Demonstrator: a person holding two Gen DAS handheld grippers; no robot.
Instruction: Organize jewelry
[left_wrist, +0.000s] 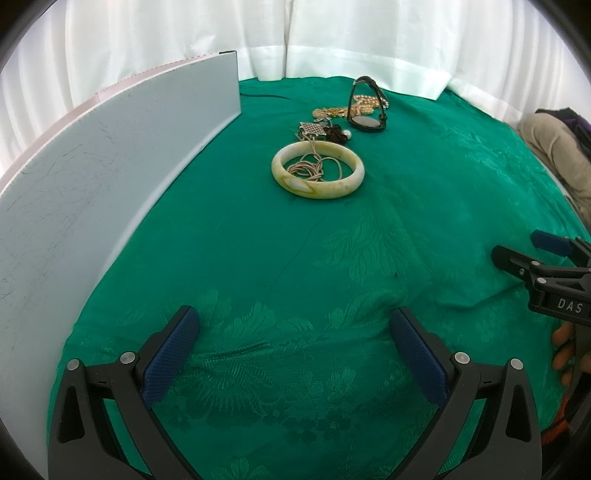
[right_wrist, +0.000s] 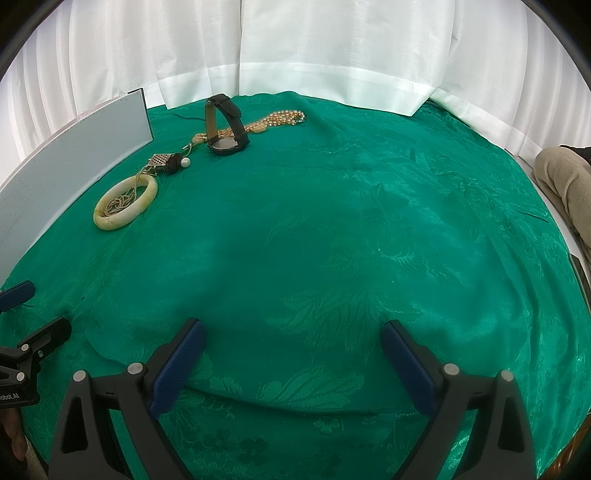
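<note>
Two grippers hover empty over the green cloth (left_wrist: 388, 229) as I line up the first pick: my left gripper (left_wrist: 295, 354) and right gripper (right_wrist: 291, 358) both stand wide apart, holding nothing. The jewelry lies strung out beside the grey box (left_wrist: 110, 177), probably its destination. The pale bangle (left_wrist: 317, 171), a cord coiled inside it, sits nearest, ahead of the left gripper; the black watch (right_wrist: 225, 125) and bead necklace (right_wrist: 284, 118) lie farther off.
</note>
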